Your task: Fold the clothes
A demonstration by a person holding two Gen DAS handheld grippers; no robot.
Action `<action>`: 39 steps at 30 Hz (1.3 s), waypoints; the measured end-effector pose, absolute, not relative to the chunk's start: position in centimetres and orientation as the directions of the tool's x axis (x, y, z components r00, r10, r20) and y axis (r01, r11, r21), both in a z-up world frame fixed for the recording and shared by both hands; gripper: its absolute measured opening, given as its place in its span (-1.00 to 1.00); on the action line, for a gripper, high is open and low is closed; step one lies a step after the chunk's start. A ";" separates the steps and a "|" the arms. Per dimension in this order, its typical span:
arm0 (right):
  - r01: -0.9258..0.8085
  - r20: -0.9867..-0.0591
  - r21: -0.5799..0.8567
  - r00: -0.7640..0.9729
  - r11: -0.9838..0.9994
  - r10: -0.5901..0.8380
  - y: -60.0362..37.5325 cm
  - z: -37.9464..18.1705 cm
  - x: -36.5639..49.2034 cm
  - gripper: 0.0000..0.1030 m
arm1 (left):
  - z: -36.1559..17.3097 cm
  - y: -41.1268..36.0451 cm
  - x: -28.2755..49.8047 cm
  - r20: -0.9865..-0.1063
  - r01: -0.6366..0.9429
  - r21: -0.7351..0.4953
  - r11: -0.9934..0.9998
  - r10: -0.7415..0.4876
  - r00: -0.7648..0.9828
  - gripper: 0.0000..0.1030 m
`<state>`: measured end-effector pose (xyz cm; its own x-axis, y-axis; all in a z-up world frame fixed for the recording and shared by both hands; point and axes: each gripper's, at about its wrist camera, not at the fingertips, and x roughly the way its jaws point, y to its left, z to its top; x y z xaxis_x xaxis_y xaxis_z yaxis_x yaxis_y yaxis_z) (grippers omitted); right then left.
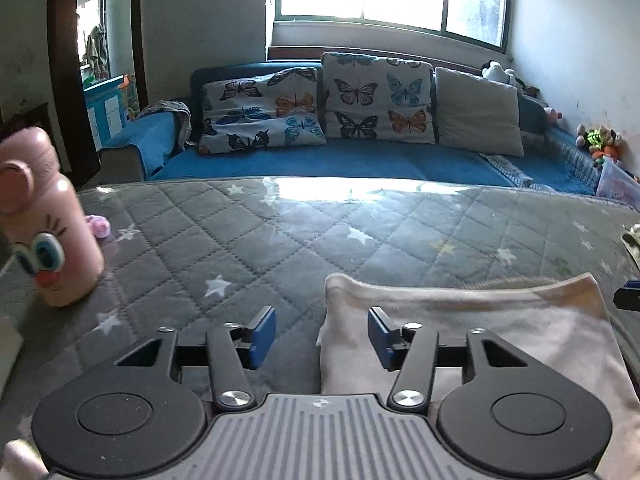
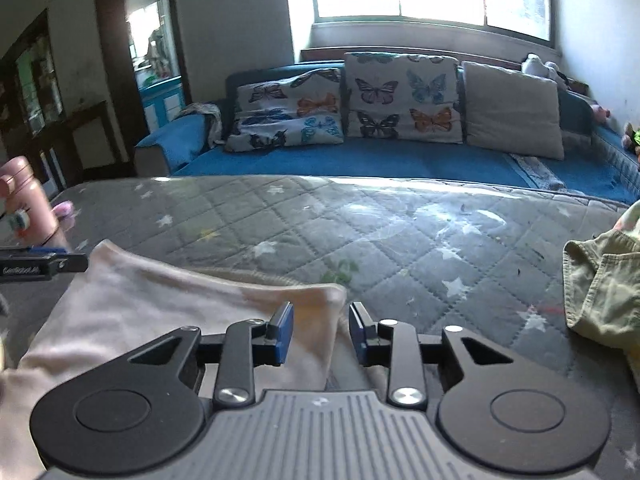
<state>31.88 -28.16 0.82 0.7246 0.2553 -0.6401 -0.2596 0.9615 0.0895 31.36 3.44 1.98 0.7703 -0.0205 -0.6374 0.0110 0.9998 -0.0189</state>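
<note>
A pale cream garment [image 1: 472,320] lies folded flat on the grey quilted star-print surface [image 1: 248,240]. My left gripper [image 1: 322,336] stands open over its left edge, blue pads apart, nothing pinched between them. In the right wrist view the same garment [image 2: 168,312] spreads left and my right gripper [image 2: 320,334] is open above its right corner, cloth lying under the gap but not clamped. The left gripper's tip [image 2: 44,266] shows at the far left edge there. The right gripper's tip [image 1: 628,298] peeks in at the right edge of the left wrist view.
A pink bottle with a cartoon face [image 1: 52,232] stands at the left on the quilt. An olive-green garment [image 2: 600,288] is heaped at the right. A small pink item [image 1: 98,226] lies behind the bottle. Beyond the quilt is a blue sofa [image 1: 340,160] with butterfly cushions.
</note>
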 end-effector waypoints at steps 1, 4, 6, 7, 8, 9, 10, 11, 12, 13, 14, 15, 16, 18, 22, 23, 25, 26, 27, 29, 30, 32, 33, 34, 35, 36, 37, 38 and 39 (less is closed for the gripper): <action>-0.273 -0.642 0.096 0.718 0.957 0.269 -28.2 1.1 31.1 -0.38 | 2.3 3.3 30.6 -0.636 0.016 -0.014 1.000 -0.021 0.771 0.18; -0.314 -0.643 0.105 0.702 0.944 0.305 -28.1 1.9 28.8 -0.33 | 3.2 2.9 28.2 -0.627 0.030 0.008 1.000 -0.019 0.779 0.44; -0.354 -0.647 0.096 0.688 0.930 0.329 -27.6 2.3 26.7 -0.33 | 3.6 2.4 26.5 -0.626 0.044 0.019 0.999 -0.022 0.780 0.51; -0.371 -0.650 0.092 0.681 0.924 0.338 -27.4 2.4 25.8 -0.33 | 3.8 2.2 25.7 -0.625 0.050 0.025 0.998 -0.024 0.780 0.55; -0.392 -0.655 0.087 0.671 0.916 0.349 -27.1 2.4 24.7 -0.33 | 4.1 1.9 24.9 -0.625 0.057 0.031 0.998 -0.025 0.781 0.59; -0.413 -0.660 0.082 0.659 0.907 0.360 -26.8 2.3 23.6 -0.33 | 4.1 1.8 24.1 -0.624 0.064 0.032 0.997 -0.030 0.781 0.65; -0.433 -0.664 0.077 0.649 0.898 0.370 -26.5 2.2 22.8 -0.32 | 4.1 1.5 23.0 -0.624 0.075 0.032 0.997 -0.039 0.781 0.67; -0.456 -0.670 0.071 0.638 0.887 0.381 -26.1 2.1 21.7 -0.31 | 4.0 1.2 21.9 -0.624 0.087 0.034 0.996 -0.047 0.780 0.68; -0.478 -0.675 0.065 0.626 0.876 0.392 -25.7 2.0 20.7 -0.26 | 3.9 0.9 20.9 -0.624 0.098 0.040 0.994 -0.052 0.780 0.69; -0.499 -0.679 0.059 0.614 0.864 0.401 -25.3 1.8 19.7 -0.17 | 3.7 0.6 20.0 -0.625 0.106 0.049 0.993 -0.052 0.779 0.70; -0.518 -0.683 0.052 0.605 0.854 0.409 -24.9 1.6 18.7 -0.15 | 3.4 0.2 19.1 -0.624 0.117 0.058 0.991 -0.056 0.780 0.70; -0.535 -0.686 0.046 0.597 0.843 0.416 -24.5 1.5 17.7 -0.15 | 3.2 -0.1 18.1 -0.623 0.128 0.067 0.990 -0.059 0.780 0.71; -0.553 -0.689 0.039 0.589 0.832 0.423 -24.1 1.3 16.7 -0.15 | 2.9 -0.5 17.2 -0.621 0.140 0.075 0.987 -0.064 0.781 0.73; -0.580 -0.690 0.026 0.578 0.814 0.435 -23.6 1.0 15.1 -0.13 | 2.4 -1.4 15.3 -0.613 0.159 0.113 0.981 -0.057 0.788 0.78; -0.603 -0.685 0.000 0.581 0.797 0.439 -23.3 0.4 12.2 -0.10 | 1.3 -2.7 12.3 -0.602 0.183 0.167 0.969 -0.047 0.797 0.85; -0.610 -0.686 -0.006 0.580 0.793 0.440 -23.3 0.2 11.6 -0.10 | 1.0 -2.9 11.7 -0.603 0.184 0.170 0.968 -0.046 0.797 0.85; -0.620 -0.691 -0.010 0.571 0.784 0.442 -23.6 -0.3 10.7 -0.10 | 0.4 -2.9 11.2 -0.611 0.182 0.164 0.969 -0.045 0.791 0.85; -0.619 -0.696 -0.011 0.569 0.785 0.439 -23.8 -0.6 10.4 -0.10 | 0.1 -2.9 11.0 -0.614 0.179 0.162 0.970 -0.043 0.788 0.85; -0.614 -0.698 -0.008 0.568 0.789 0.435 -24.0 -0.8 10.3 -0.10 | -0.3 -3.0 10.8 -0.618 0.176 0.164 0.971 -0.038 0.785 0.85; -0.601 -0.695 0.004 0.573 0.799 0.434 -24.6 -0.8 10.0 -0.10 | -0.6 -3.0 10.7 -0.619 0.169 0.167 0.971 -0.030 0.785 0.87; -0.594 -0.692 0.010 0.576 0.804 0.434 -24.9 -0.6 9.9 -0.10 | -0.7 -3.0 10.7 -0.617 0.164 0.166 0.972 -0.028 0.786 0.87; -0.585 -0.676 0.021 0.589 0.811 0.443 -25.5 -0.1 9.7 -0.10 | -0.6 -2.7 10.5 -0.616 0.150 0.156 0.976 -0.023 0.787 0.89; -0.587 -0.666 0.027 0.593 0.809 0.452 -25.6 0.2 9.5 -0.10 | -0.6 -2.6 10.4 -0.616 0.143 0.154 0.978 -0.019 0.788 0.91; -0.590 -0.658 0.034 0.594 0.806 0.462 -25.6 0.5 9.3 -0.10 | -0.6 -2.5 10.4 -0.617 0.139 0.153 0.978 -0.015 0.787 0.91; -0.599 -0.654 0.041 0.589 0.800 0.475 -25.5 0.6 9.2 -0.10 | -0.6 -2.4 10.4 -0.618 0.136 0.155 0.979 -0.012 0.786 0.91; -0.611 -0.653 0.050 0.579 0.790 0.489 -25.2 0.6 9.1 -0.10 | -0.7 -2.4 10.2 -0.617 0.134 0.155 0.979 -0.010 0.787 0.91; -0.622 -0.654 0.058 0.568 0.781 0.500 -25.0 0.6 9.0 -0.10 | -0.6 -2.4 10.2 -0.617 0.132 0.156 0.979 -0.008 0.787 0.91; -0.631 -0.657 0.065 0.556 0.773 0.509 -24.8 0.4 9.0 -0.10 | -0.6 -2.4 10.1 -0.617 0.130 0.156 0.979 -0.007 0.787 0.91; -0.638 -0.665 0.066 0.546 0.767 0.511 -24.5 0.1 8.9 -0.10 | -0.5 -2.4 10.0 -0.616 0.130 0.155 0.979 -0.007 0.788 0.91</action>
<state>8.90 -24.54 0.11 0.5455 0.5107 -0.6645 -0.6376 0.7675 0.0664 9.98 -2.35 -0.54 0.7881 -0.0068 -0.6155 0.1297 0.9793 0.1553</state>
